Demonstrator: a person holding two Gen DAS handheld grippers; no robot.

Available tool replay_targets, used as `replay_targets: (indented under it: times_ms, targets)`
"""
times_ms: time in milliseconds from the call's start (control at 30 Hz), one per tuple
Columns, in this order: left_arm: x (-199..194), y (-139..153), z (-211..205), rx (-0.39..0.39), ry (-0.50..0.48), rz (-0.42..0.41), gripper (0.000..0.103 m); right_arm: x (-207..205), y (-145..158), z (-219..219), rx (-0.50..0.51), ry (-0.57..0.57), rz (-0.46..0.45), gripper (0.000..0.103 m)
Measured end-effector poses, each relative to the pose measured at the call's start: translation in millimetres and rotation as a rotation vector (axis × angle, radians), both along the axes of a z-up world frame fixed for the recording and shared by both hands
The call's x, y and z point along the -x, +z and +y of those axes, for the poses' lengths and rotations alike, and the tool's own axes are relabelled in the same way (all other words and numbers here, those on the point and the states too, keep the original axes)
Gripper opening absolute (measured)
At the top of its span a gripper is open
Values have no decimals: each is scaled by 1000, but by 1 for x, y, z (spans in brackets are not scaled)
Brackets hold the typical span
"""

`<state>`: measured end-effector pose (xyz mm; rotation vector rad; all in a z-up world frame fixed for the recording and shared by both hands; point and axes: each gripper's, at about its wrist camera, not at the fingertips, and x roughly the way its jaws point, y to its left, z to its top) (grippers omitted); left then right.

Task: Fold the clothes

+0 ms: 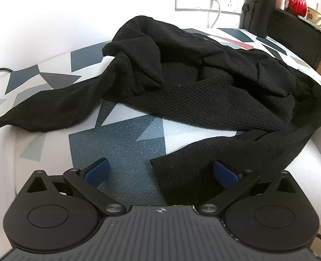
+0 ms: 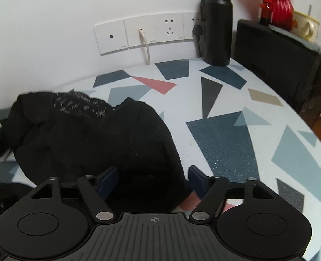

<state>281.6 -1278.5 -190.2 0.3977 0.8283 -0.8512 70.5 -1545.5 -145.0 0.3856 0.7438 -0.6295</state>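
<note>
Your black garment (image 1: 182, 82) lies crumpled in a heap on the bench (image 1: 121, 143), w/ one sleeve trailing out flat to the left in the left wrist view and a long strip of fabric running down along the right side toward the near edge. Part of it shows a coarser mesh-like knit in the middle; the folds above that are bunched and overlapping. A flat corner of the cloth sits right in front of your left gripper (image 1: 161, 171), between the blue pads and touching or nearly touching the right-hand one.

Your left gripper's jaws are spread wide and hold nothing; the cloth corner lies loose between them.

In the right wrist view the garment (image 2: 90, 139) piles up on the left half of the bench (image 2: 225, 143), and its near edge comes down between the pads of your right gripper (image 2: 154, 180). Those jaws are also wide apart, not clamped on the fabric; cloth fills most of the gap but the pads aren't pressed on it.

Bench top has a pale cover w/ grey, blue, red and tan triangle shapes. At the back, against the wall, stands a black bottle (image 2: 218, 24) just beside a row of white wall sockets (image 2: 147, 33), one w/ a white cable (image 2: 146, 45) plugged in. Right of the bottle: a dark box-like unit (image 2: 278, 65), w/ a red vase (image 2: 280, 6) of orange flowers and a cream mug (image 2: 306, 25) on it.
</note>
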Motion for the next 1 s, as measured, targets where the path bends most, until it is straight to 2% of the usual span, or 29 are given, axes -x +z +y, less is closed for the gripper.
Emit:
replay_targets:
  times_ms: [133, 267, 467, 667, 800, 1000]
  targets:
    - [0, 0, -3, -3, 17, 2, 103, -7, -3, 16, 53, 50, 33, 93]
    - [0, -1, -3, 6, 15, -5, 103, -17, -9, 32, 79, 82, 49, 102]
    - [-1, -2, -3, 25, 6, -20, 103, -33, -19, 53, 105, 118, 108, 102]
    - [-3, -4, -9, 35, 18, -33, 103, -38, -15, 68, 149, 188, 99, 102]
    - [-6, -5, -11, 44, 8, -42, 103, -39, -16, 70, 117, 213, 95, 102]
    - [-6, -7, -8, 67, -12, -62, 103, -40, -35, 61, 61, 147, 135, 99]
